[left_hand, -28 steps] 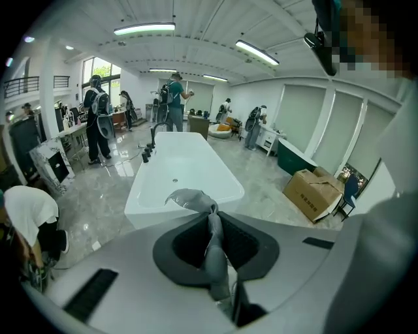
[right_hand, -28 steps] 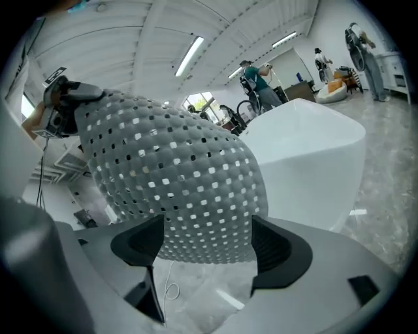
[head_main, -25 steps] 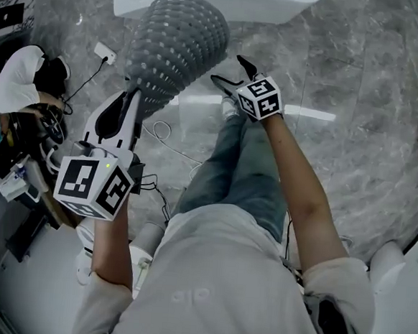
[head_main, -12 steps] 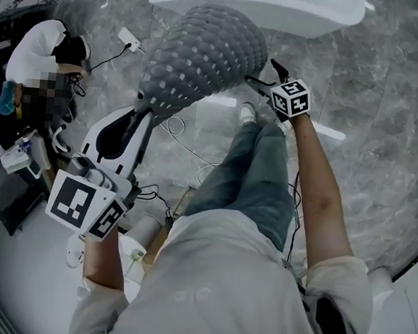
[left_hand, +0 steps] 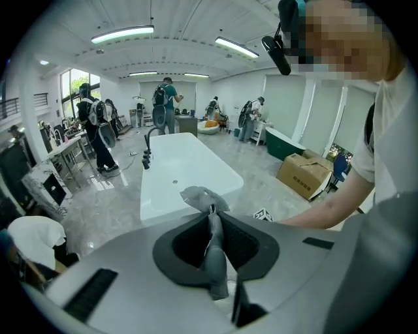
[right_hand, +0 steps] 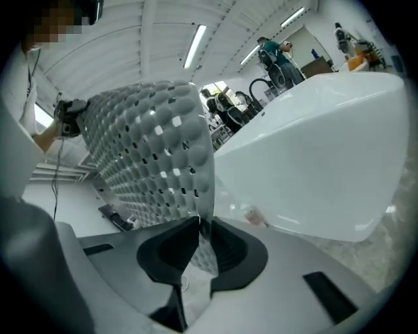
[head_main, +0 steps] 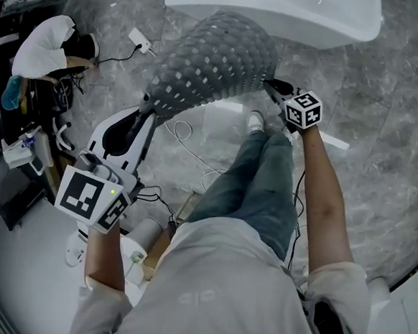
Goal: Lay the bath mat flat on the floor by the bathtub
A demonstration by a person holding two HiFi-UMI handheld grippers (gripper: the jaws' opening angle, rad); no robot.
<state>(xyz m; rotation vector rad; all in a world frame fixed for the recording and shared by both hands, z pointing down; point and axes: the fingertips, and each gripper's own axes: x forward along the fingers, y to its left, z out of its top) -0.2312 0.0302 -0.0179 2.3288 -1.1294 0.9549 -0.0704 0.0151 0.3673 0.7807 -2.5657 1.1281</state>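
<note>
Bathtub (head_main: 278,17): far side cut off by the head view's top edge; near rim partly behind the bath mat (head_main: 213,62).
Floor (head_main: 387,105): the stretch under the bath mat is hidden.
Shoe (head_main: 256,121): only one shows, the other is behind the legs.
People in the background (left_hand: 163,98): too small to tell what they handle.

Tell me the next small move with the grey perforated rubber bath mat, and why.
Probably draw the grippers apart to stretch the grey perforated rubber bath mat flat. The left gripper is shut on one edge, the right gripper has just closed its jaws on another, and the mat bows in the air above the grey marble floor by the white bathtub.
</note>
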